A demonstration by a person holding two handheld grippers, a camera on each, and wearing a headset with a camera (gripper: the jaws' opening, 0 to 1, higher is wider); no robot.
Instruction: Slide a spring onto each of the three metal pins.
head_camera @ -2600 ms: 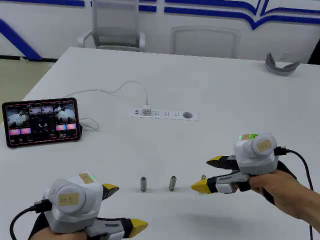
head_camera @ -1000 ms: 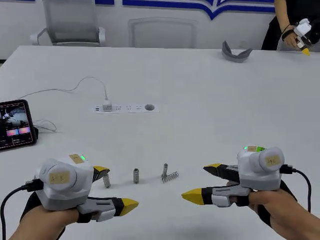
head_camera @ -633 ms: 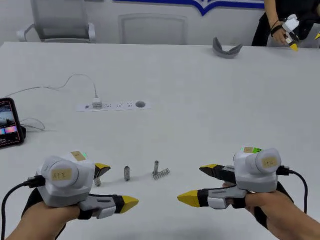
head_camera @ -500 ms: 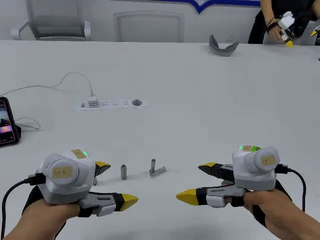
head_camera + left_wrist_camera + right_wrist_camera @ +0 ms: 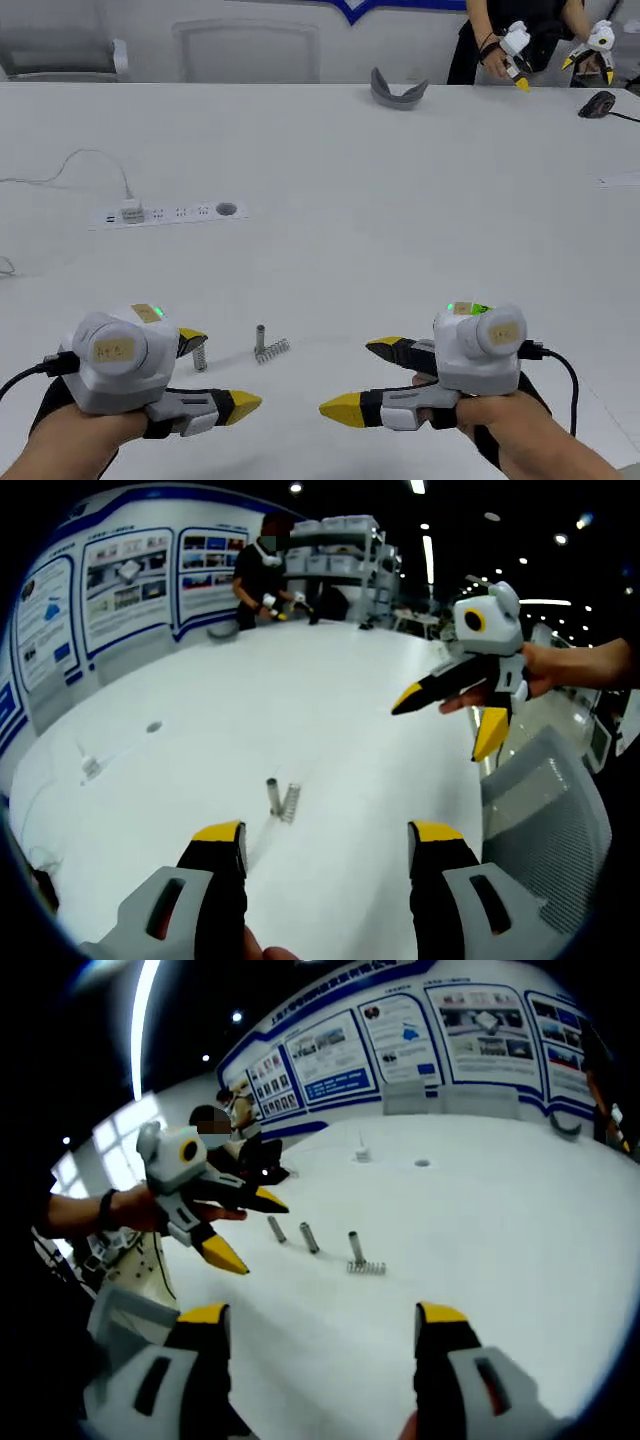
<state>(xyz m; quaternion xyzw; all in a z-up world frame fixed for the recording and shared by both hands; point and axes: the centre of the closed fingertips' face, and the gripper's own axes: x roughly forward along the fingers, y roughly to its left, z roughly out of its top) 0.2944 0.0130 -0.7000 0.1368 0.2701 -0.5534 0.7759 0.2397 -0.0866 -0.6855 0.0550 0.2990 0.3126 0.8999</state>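
A wide white table (image 5: 420, 200) takes up most of the head view. Another person (image 5: 520, 40) stands at its far edge in the upper right of the frame. In the lower left a hand holds the left tongs (image 5: 220, 370), and in the lower right the other hand holds the right tongs (image 5: 352, 376). Both have their yellow-tipped jaws spread apart and grip nothing. They point toward each other across a bare patch of table. A white power strip (image 5: 165, 213) lies at middle left, and a curved grey band (image 5: 398, 90) rests near the top centre.

The task's things are small and sit low in the frame, between the two tongs but nearer the left one. One upright pin (image 5: 260, 338) stands bare. A loose spring (image 5: 273, 350) lies on its side at the pin's foot, touching it or just beside it. A second pin (image 5: 200, 357) stands to the left, partly behind the left tongs, and looks ribbed, as though a spring already sits on it. The right gripper view shows a third pin (image 5: 275, 1228) at the far left end of the row. It is too small to tell whether it is sleeved.

The job appears one spring short. The risks lie in the pickup. The spring is light and round, so a jaw closing off-centre could roll or flick it away, and too hard a squeeze could bend its coils. The slim pins stand close together, so a careless jaw tip could topple the bare one or its neighbour.
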